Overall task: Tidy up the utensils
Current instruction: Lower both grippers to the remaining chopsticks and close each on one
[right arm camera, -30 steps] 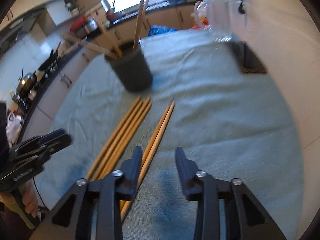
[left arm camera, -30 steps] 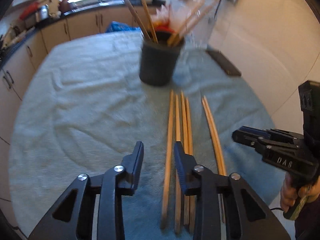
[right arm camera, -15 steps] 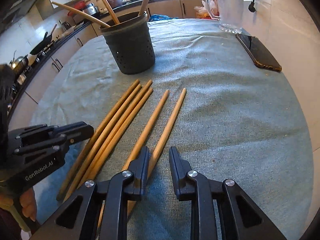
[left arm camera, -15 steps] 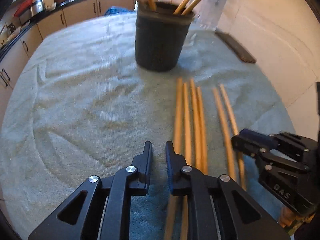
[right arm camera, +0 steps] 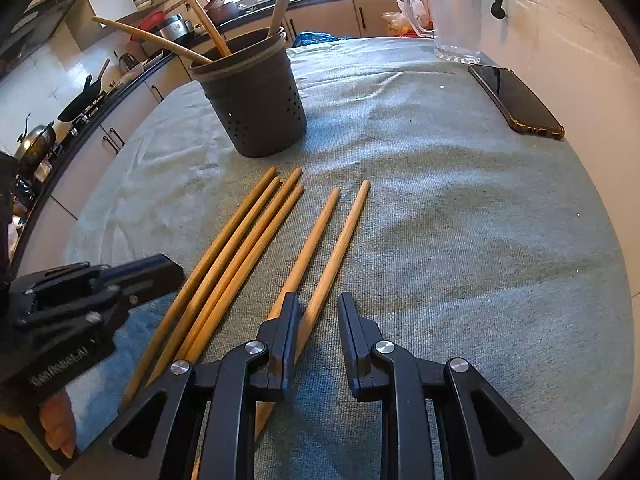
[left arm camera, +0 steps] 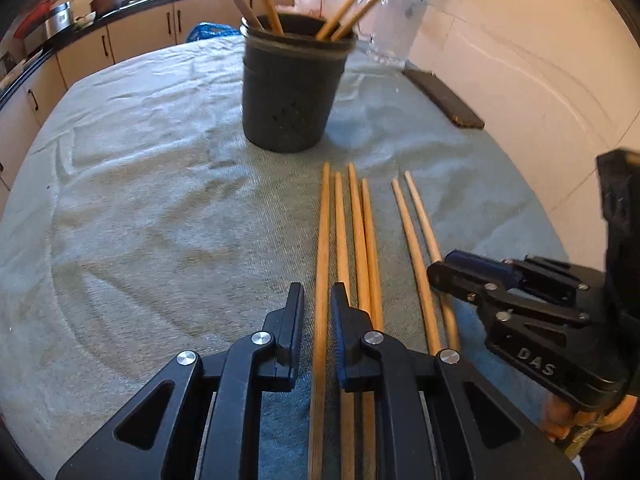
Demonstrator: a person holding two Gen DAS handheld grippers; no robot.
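Now the left hand-held gripper (left arm camera: 316,312) has just narrowed its jaws around the leftmost chopstick (left arm camera: 322,264) of a group of four on the desk (left arm camera: 140,208); the stick runs straight through the slim gap and the pads look closed on it, or very nearly so. The right hand-held gripper (right arm camera: 318,320) has likewise just been closing, and the rightmost chopstick (right arm camera: 340,240) of the separate pair passes between its jaws, lying against the left pad while a clear gap remains on the right, so it reads as not yet clenched. A second ago both sets of jaws stood wider and hovered higher over the sticks; they now sit low over the near ends. Farther off, the dark perforated holder (right arm camera: 252,104) stands upright on the grey cloth, already carrying several long utensils. A phone (right arm camera: 516,100) lies at the far right, near a glass jug (right arm camera: 452,16). In my judgement both picks are starting, with six chopsticks still to go into the holder.
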